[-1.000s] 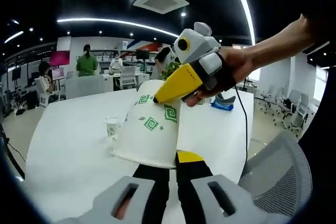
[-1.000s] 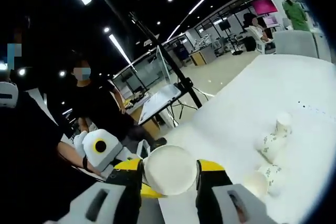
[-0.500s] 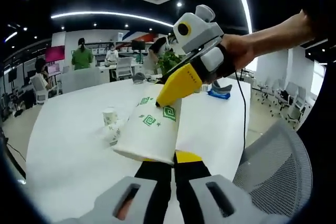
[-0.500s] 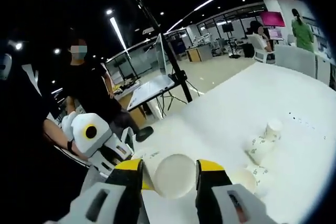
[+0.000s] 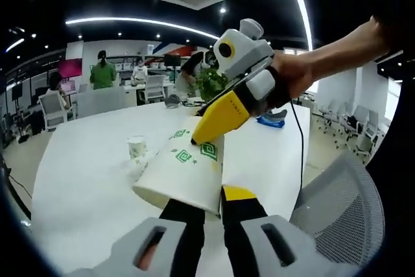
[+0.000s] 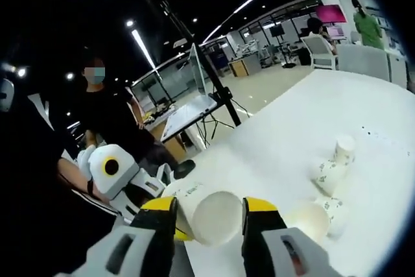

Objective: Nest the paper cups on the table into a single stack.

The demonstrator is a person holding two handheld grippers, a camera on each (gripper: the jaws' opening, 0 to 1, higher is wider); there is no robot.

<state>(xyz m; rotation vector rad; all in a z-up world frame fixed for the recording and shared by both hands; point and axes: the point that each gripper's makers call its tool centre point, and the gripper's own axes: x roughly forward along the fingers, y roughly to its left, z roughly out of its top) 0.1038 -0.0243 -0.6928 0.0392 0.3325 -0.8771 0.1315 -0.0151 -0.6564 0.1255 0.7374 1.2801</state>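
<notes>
Two claws grip one paper cup (image 5: 183, 170) | left claw (image 5: 209, 200) low | right claw (image 6: 209, 215) opposite

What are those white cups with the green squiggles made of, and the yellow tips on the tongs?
The held cup looks like matte paper: thin wall, printed green pattern, no shine. The loose cups on the table look the same. The yellow tips of the right tongs seem hard, smooth plastic with a slight sheen, though rubber pads can't be ruled out. The table looks plain matte white.

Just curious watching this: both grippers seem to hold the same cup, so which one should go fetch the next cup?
Probably the right gripper: the loose cups lie on the table just ahead of it, while the left gripper holds the cup.
</notes>
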